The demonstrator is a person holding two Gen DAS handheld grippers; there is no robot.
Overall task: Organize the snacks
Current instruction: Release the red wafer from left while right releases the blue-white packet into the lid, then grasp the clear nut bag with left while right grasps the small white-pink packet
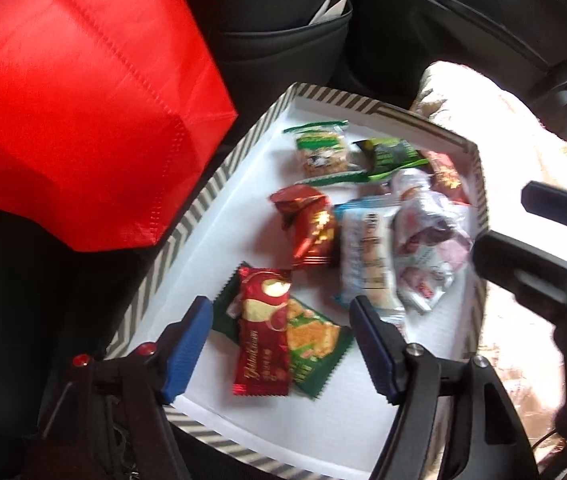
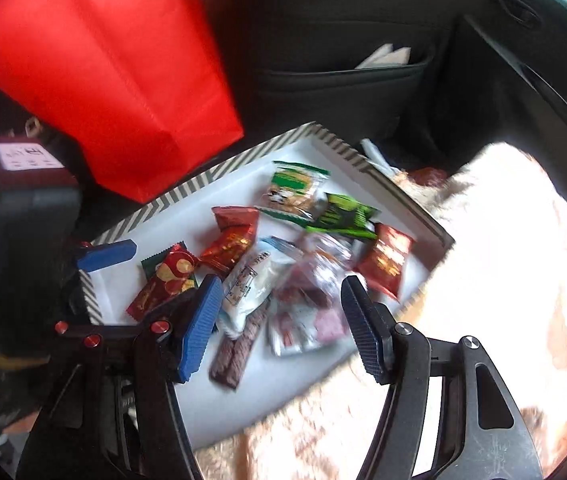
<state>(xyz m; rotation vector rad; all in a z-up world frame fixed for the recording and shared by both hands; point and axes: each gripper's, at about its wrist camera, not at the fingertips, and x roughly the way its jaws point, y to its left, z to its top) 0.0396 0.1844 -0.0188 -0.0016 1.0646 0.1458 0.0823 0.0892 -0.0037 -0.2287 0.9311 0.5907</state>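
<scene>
A white tray with a chevron rim [image 1: 187,224] [image 2: 187,192] holds several wrapped snacks. A red bar packet [image 1: 261,332] [image 2: 163,284] lies on a green cracker packet [image 1: 315,344] near the front. Behind are a red foil packet [image 1: 309,224] [image 2: 231,240], a white-blue packet [image 1: 367,256] [image 2: 251,280], clear packets [image 1: 427,240] [image 2: 315,280], green packets [image 1: 321,152] [image 2: 291,188] and a brown wafer bar [image 2: 235,356]. My left gripper [image 1: 279,332] is open above the red bar packet, empty. My right gripper [image 2: 279,312] is open over the clear packets, empty; it shows in the left wrist view [image 1: 539,232].
A red fabric bag [image 1: 83,100] [image 2: 103,68] stands at the tray's left. A dark car seat back with a pocket [image 2: 343,76] is behind. A fluffy cream blanket [image 2: 503,260] lies under and right of the tray.
</scene>
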